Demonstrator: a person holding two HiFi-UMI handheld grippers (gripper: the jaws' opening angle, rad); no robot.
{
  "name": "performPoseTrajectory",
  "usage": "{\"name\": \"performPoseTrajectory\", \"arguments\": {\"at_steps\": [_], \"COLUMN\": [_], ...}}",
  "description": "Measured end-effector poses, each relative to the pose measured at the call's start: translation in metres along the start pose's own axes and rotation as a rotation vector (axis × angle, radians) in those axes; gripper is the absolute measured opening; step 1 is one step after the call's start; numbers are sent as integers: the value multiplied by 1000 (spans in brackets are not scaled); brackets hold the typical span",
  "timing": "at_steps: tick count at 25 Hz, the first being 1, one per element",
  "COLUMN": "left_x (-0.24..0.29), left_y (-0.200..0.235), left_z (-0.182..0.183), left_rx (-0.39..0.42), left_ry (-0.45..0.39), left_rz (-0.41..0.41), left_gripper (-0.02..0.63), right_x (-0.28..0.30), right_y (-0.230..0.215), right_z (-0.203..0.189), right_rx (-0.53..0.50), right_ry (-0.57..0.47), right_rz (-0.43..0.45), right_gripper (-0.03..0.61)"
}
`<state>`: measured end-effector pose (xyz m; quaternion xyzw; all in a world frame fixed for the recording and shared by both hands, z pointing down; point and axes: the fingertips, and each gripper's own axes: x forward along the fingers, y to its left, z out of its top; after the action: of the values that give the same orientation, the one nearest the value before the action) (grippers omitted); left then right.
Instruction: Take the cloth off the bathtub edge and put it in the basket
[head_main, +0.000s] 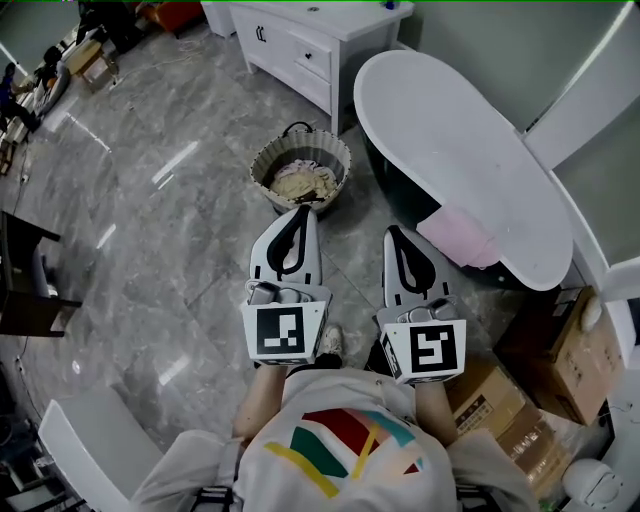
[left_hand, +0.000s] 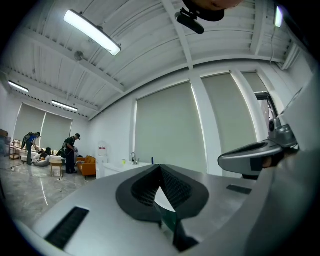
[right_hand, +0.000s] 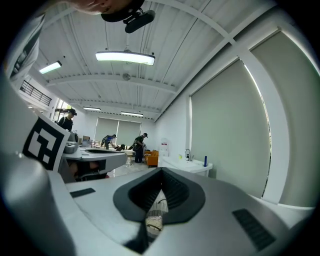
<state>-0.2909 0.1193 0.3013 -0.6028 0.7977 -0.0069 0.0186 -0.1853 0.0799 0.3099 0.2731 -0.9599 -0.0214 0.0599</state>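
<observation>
Jaws together on left gripper, right gripper; pink cloth on bathtub edge, basket ahead

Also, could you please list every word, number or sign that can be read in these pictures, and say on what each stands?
No word or number can be read anywhere.
Left gripper, right gripper: black-and-white square patterns only, no letters.
Small wall sign: white with red, too small to read.
Shirt: coloured stripes, no words.
</observation>
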Motion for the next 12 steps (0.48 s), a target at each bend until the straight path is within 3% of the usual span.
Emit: {"name": "performPoseTrajectory", "arguments": {"at_steps": [4, 12], "left_x": [7, 32], "left_y": [2, -9], "left_z": [2, 8], "left_rx": [-6, -9], "left_ry": [-10, -7], "left_rz": [57, 114], "left_gripper": [17, 18], "right_x": [14, 31], "right_y": [-5, -34], "right_z": [4, 13], "right_rx": [-7, -2], "right_ry": [-18, -34], "right_rz": [73, 137], "right_gripper": [11, 11]}}
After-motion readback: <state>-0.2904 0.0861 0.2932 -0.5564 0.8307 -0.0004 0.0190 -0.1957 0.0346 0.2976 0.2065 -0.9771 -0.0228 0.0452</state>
